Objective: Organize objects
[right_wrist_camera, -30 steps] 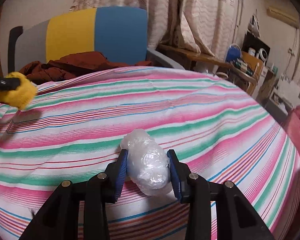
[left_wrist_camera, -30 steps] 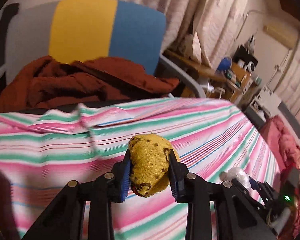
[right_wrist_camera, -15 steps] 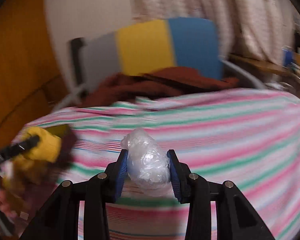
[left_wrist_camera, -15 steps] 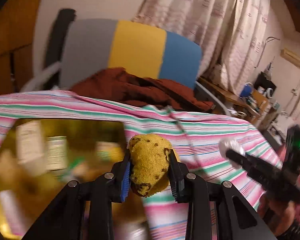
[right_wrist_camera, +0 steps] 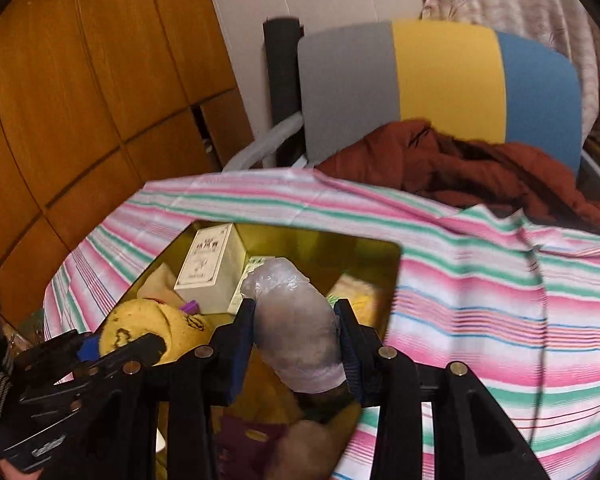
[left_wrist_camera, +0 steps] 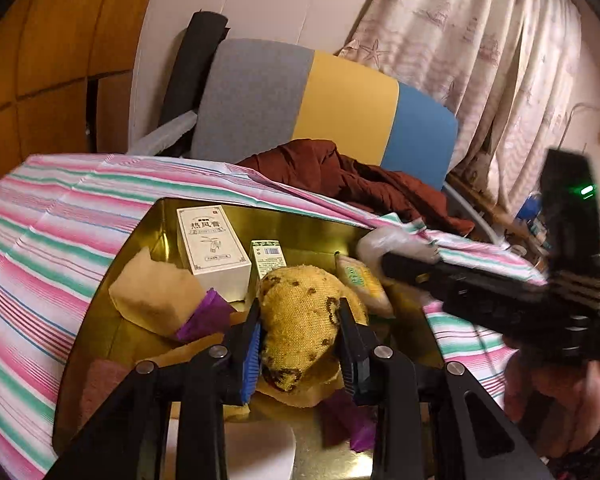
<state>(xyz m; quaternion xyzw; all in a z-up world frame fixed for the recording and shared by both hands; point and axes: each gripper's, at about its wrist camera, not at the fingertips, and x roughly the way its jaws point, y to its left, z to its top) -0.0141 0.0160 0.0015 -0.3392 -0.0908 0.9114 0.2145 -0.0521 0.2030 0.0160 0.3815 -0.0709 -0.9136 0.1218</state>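
As both tools hang over a gold-coloured tin [left_wrist_camera: 156, 216], the left gripper [left_wrist_camera: 300, 340] has its fingers [left_wrist_camera: 250, 344] pinching a yellow knitted bundle with dark markings [left_wrist_camera: 300, 320], while the right gripper [right_wrist_camera: 296, 336] has its fingers [right_wrist_camera: 350, 344] clamped on a wad of clear plastic wrap [right_wrist_camera: 296, 320].

Seen from the left wrist, the knitted bundle sits just above the tin's contents: a white box with printed characters [left_wrist_camera: 212, 244] stands upright toward the far wall, a smaller green-and-white box [left_wrist_camera: 266, 260] just beside it, a tan cloth [left_wrist_camera: 156, 292] to the left with a purple scrap [left_wrist_camera: 206, 316] touching its edge, and a yellow packet [left_wrist_camera: 364, 284] to the right. The right gripper shows in this view as a blurred dark bar reaching in from the right, its wrap at the tin's far right corner.

From the right wrist, the wrap is held over the middle of the tin, with the knitted bundle and left gripper low at the left.

The tin rests on a worktop covered by a pink, green and white striped cloth [left_wrist_camera: 48, 248]. Behind it stands a chair with a grey, yellow and blue back [left_wrist_camera: 340, 100], a rust-brown garment [left_wrist_camera: 352, 184] heaped on its seat.
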